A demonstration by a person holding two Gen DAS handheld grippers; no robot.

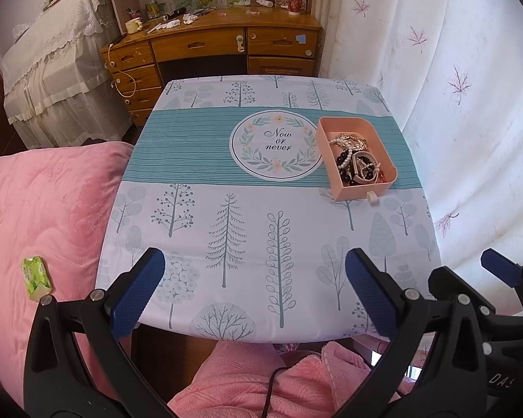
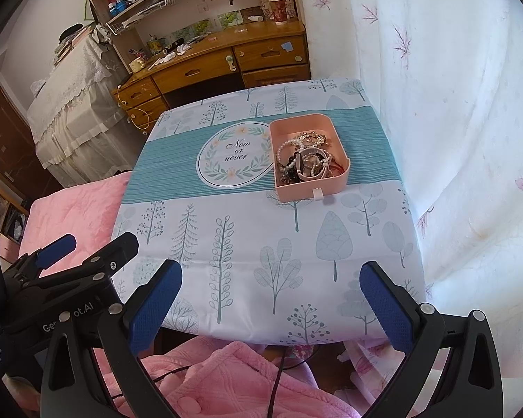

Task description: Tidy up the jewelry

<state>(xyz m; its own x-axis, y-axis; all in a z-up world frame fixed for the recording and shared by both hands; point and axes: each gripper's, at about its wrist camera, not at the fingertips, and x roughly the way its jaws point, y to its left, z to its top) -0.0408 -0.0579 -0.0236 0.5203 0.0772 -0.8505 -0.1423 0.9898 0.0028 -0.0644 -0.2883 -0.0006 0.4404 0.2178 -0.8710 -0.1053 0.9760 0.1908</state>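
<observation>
Both the left gripper (image 1: 254, 289) and the right gripper (image 2: 272, 299) hang wide apart and empty over the near edge of the table (image 1: 247, 230), while the pink tray (image 2: 331, 123) heaped with jewelry (image 2: 305, 160) sits near the right edge, halfway back.

A pink open tray (image 1: 383, 132) lies on the tabletop's (image 1: 226, 244) teal stripe, right side. Inside it, a tangled heap of jewelry (image 1: 357, 158): pearl strands, black beads, bracelets.
</observation>
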